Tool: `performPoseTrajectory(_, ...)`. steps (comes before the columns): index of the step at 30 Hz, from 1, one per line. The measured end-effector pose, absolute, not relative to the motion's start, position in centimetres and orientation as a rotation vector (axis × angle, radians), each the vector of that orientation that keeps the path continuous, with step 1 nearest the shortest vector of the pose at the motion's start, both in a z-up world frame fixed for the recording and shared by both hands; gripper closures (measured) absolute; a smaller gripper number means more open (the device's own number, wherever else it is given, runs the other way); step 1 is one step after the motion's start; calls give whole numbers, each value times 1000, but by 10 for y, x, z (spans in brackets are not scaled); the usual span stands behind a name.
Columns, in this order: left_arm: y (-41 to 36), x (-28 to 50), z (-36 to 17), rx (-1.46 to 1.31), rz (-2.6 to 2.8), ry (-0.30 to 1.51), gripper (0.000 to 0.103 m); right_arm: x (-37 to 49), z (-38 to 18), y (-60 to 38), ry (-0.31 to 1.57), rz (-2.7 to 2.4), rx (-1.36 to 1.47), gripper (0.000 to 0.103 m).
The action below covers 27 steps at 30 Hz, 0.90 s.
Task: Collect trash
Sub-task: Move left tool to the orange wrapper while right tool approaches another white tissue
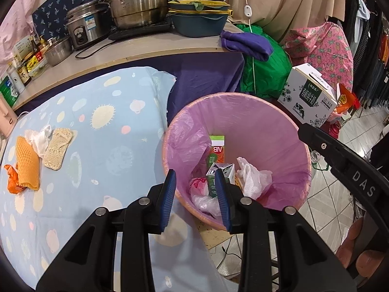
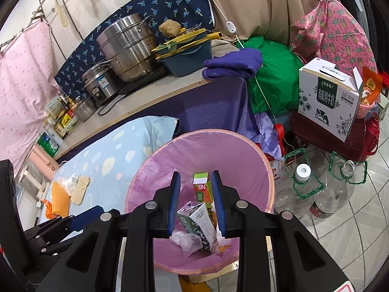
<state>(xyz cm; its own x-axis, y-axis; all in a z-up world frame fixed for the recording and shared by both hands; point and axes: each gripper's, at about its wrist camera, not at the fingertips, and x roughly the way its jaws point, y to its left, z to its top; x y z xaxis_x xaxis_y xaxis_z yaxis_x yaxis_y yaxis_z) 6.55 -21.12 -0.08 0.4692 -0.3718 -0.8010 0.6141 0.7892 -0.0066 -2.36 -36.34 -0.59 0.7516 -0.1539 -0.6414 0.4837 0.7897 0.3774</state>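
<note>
A pink trash bin (image 1: 279,121) with a purple liner stands beside the table; it also shows in the right wrist view (image 2: 243,155). Inside lie milk cartons (image 1: 218,150), a white tissue (image 1: 252,177) and plastic wrap. My left gripper (image 1: 195,177) is open and empty at the bin's near rim. My right gripper (image 2: 195,182) is open and empty above the bin, over a carton (image 2: 201,221). On the blue tablecloth lie an orange foam net (image 1: 26,163), an orange wrapper (image 1: 13,180), a white plastic scrap (image 1: 40,136) and a beige pad (image 1: 58,148).
A counter behind holds steel pots (image 1: 136,2), a rice cooker (image 1: 85,26), bottles and a blue basin (image 1: 199,22). A milk box (image 2: 328,97), a green bag (image 2: 272,77) and large plastic bottles (image 2: 301,187) stand on the tiled floor right of the bin.
</note>
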Motion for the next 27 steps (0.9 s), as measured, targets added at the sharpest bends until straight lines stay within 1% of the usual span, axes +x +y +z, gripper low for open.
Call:
performPoseTrajectory(11,-181,75,4,251,-566,897,71,-4,0,-334,649,-316,519,75)
performPoseTrajectory(13,-173,78,5,235,-555,899,71,0,1,-326,653,-302,508,71)
performPoseTrajectory(15,-162,82,6,217,-537,899,71,6,3,-317,658,-286,495,70)
performPoseTrajectory(24,-91,102,3,119,-403,914,61,37,6,-266,701,-182,424,69)
performPoseTrajectory(26,-67,109,2,87,-354,921,60,46,6,-251,711,-152,404,67)
performPoseTrajectory(27,-56,113,1,72,-331,924,58,51,6,-241,717,-133,394,66)
